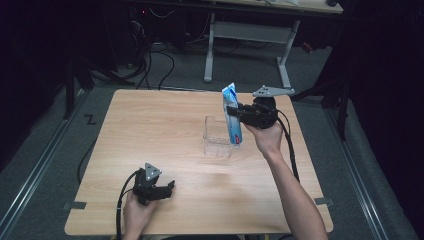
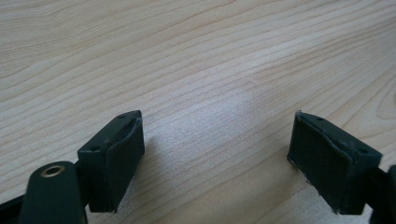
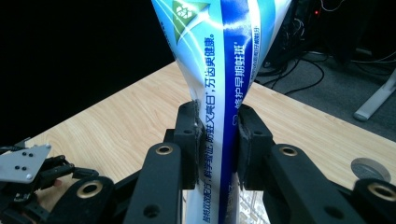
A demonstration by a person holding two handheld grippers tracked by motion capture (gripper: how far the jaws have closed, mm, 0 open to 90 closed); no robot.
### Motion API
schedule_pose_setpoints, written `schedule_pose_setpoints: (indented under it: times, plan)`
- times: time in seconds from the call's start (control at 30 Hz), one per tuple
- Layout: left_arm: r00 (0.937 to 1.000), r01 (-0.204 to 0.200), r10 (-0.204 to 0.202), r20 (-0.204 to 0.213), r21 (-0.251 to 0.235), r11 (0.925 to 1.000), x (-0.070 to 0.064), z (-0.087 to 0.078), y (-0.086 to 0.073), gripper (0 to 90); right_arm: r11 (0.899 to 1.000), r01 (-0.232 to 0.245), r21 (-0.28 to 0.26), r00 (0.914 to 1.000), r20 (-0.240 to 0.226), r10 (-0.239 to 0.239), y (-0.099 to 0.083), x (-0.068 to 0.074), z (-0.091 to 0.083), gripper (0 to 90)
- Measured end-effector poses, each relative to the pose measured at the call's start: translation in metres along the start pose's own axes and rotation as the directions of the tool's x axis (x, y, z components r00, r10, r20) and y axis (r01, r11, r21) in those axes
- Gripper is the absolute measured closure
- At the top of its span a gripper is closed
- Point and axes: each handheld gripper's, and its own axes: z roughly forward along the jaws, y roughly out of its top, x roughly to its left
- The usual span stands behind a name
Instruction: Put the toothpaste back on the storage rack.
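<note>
Right tool (image 1: pixel 234 111) clamps toothpaste tube (image 1: pixel 232 120) mid-length; tube upright, lower end at right edge of clear holder (image 1: pixel 216 137) on tabletop (image 1: pixel 150 130). Left tool (image 1: pixel 167 187) wide, empty, well apart.

2 black claws (image 1: pixel 170 186), grey 3-cornered plates, trailing cables

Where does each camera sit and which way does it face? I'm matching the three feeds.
High view: above the person's side, facing forward and down on the table; forearms, both grippers.
Left gripper view: on the left gripper, facing bare tabletop; open fingers.
Right gripper view: on the right gripper, facing the clamped toothpaste tube; left gripper beyond.
Shared: high and right views both show tube.
</note>
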Motion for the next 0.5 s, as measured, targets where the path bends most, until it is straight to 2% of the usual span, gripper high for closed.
schedule_pose_setpoints:
  times: [0.33, 0.5]
  plan:
    - [1.0000, 0.000, 0.000, 0.001, 0.000, 1.0000, 0.000, 0.000, 0.000, 18.4, 1.000, -0.014, -0.013, 0.9998, 0.014, 0.014, 0.006, -0.003, 0.014, 73.4]
    - [1.0000, -0.001, 0.001, 0.002, 0.000, 1.0000, 0.000, 0.000, 0.000, 18.4, 1.000, -0.007, -0.015, 0.9993, 0.035, 0.008, 0.013, -0.004, 0.021, 73.3]
